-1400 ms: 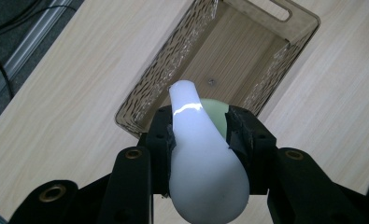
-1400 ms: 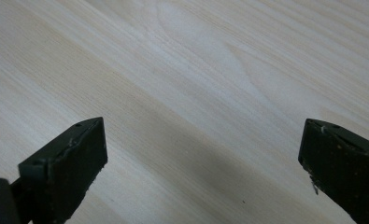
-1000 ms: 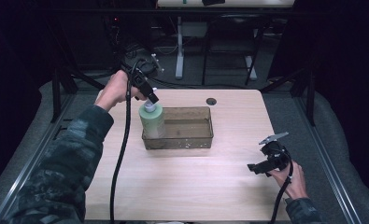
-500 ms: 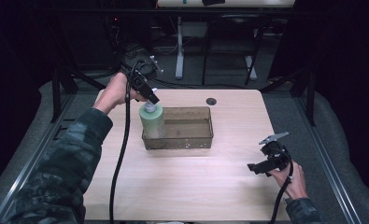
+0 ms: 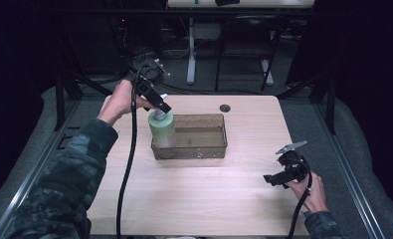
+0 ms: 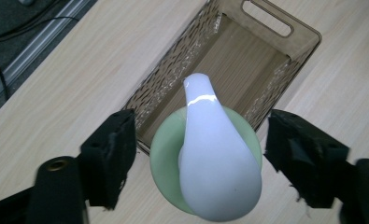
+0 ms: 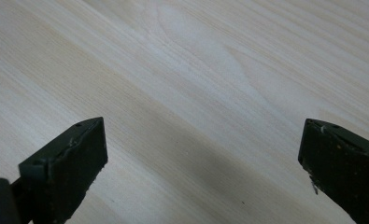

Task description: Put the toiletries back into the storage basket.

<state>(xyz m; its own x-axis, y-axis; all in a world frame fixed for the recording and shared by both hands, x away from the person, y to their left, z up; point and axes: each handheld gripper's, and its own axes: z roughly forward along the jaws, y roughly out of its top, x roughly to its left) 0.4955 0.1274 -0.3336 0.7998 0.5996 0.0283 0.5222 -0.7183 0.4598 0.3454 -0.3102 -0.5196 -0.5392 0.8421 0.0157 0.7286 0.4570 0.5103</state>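
A pale green cup (image 5: 162, 130) stands in the left end of a brown see-through basket (image 5: 204, 150). A white spoon (image 5: 159, 114) sticks up out of the cup (image 6: 163, 154). My left gripper (image 5: 160, 106) hangs just above it, pointing down. Its jaws have just been opening. The spoon (image 6: 216, 172) sits between them, and in the left gripper view there is a gap on each side, so my left gripper (image 6: 202, 156) is open. At the table's front right, my right gripper (image 5: 272, 178) lies low over bare wood. Wide open, my right gripper (image 7: 203, 154) has nothing between its jaws.
The rest of the basket (image 6: 261, 56) holds nothing that I can see. A small dark round hole (image 5: 225, 107) sits in the wooden table (image 5: 199, 199) behind the basket. The left gripper's black cable (image 5: 128, 164) trails down across the table's left side.
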